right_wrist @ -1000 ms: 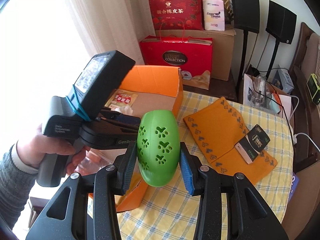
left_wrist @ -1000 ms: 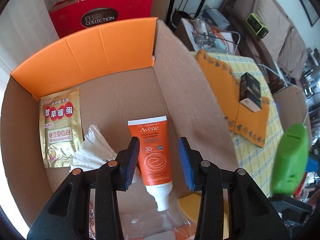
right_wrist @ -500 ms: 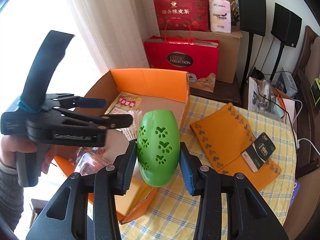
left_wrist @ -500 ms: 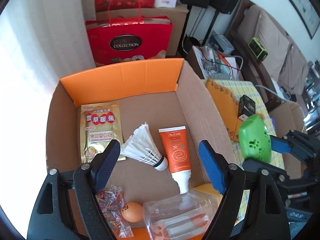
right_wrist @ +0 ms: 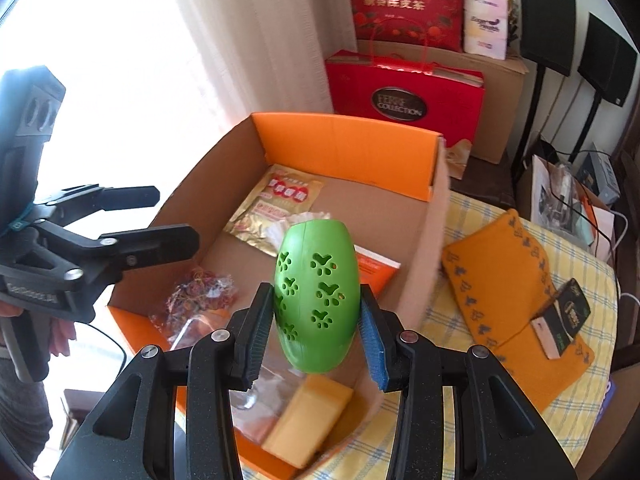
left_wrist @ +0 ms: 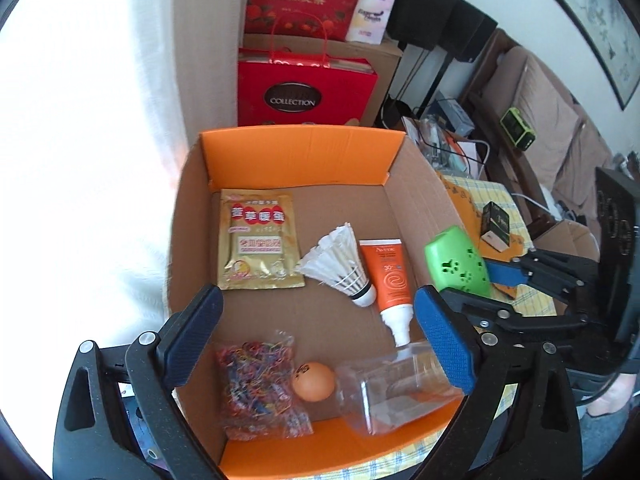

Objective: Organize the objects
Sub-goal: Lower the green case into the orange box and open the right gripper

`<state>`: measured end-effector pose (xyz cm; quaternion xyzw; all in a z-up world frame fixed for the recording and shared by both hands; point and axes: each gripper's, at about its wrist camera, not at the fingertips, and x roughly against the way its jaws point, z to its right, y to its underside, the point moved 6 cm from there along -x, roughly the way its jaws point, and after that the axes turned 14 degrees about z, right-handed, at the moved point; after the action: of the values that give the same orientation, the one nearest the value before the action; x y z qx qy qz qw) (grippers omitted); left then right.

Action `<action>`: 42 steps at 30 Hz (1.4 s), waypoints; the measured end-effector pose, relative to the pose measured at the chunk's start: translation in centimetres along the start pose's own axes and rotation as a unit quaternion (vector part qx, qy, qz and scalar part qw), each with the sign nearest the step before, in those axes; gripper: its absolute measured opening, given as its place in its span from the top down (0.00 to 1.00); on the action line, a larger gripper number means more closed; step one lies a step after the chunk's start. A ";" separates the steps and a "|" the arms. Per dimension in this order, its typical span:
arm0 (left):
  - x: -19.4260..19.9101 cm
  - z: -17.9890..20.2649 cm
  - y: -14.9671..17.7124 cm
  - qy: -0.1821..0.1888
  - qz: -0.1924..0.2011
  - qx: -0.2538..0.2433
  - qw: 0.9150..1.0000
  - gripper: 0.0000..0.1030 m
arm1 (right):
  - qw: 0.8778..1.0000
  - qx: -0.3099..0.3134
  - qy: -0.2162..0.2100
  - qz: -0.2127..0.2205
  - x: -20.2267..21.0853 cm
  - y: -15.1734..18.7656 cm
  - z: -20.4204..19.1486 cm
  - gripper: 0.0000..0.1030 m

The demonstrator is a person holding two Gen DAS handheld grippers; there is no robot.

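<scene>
My right gripper (right_wrist: 316, 320) is shut on a green egg-shaped case (right_wrist: 316, 296) with paw-print holes, hanging over the near right corner of the cardboard box (right_wrist: 344, 140). From the left wrist view the case (left_wrist: 458, 264) shows at the box's right wall. My left gripper (left_wrist: 318, 320) hovers above the box (left_wrist: 300, 152), its jaws opening wide with nothing between them. Inside lie a gold sachet (left_wrist: 258, 244), a shuttlecock (left_wrist: 340, 268), an orange sunscreen tube (left_wrist: 390, 280), a bag of rubber bands (left_wrist: 260, 384), an orange ball (left_wrist: 313, 376) and a clear bottle (left_wrist: 400, 388).
A yellow block (right_wrist: 308, 416) lies in the box's near corner. Right of the box, an orange cloth (right_wrist: 504, 276) with a small black carton (right_wrist: 568, 316) rests on the checked tablecloth. A red gift bag (right_wrist: 404, 96) stands behind the box, and a person's hand holds the left gripper.
My left gripper's jaws spread wide from around the sunscreen tube and drew up and back out of the box. The right gripper carried the green case leftward over the box.
</scene>
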<state>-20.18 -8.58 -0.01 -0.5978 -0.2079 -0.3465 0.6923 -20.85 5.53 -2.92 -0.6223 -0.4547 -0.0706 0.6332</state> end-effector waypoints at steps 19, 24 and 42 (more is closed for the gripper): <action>3.6 -6.6 0.4 -0.036 0.039 0.035 0.998 0.00 | 0.994 0.065 -0.017 -0.088 -9.2 -0.8 -6.4 0.59; 3.4 -7.4 0.7 -0.042 0.038 0.041 0.998 0.00 | 0.990 0.086 -0.008 -0.111 -11.8 -0.8 -7.5 0.59; 3.0 -5.1 1.3 -0.033 0.035 0.021 0.999 0.00 | 0.997 0.057 -0.005 -0.048 -6.4 -2.6 -5.5 0.53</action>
<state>-17.88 -14.21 0.14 -0.6014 -0.2168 -0.2973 0.7091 -23.56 -2.78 -4.24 -0.5633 -0.4904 -0.0720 0.6611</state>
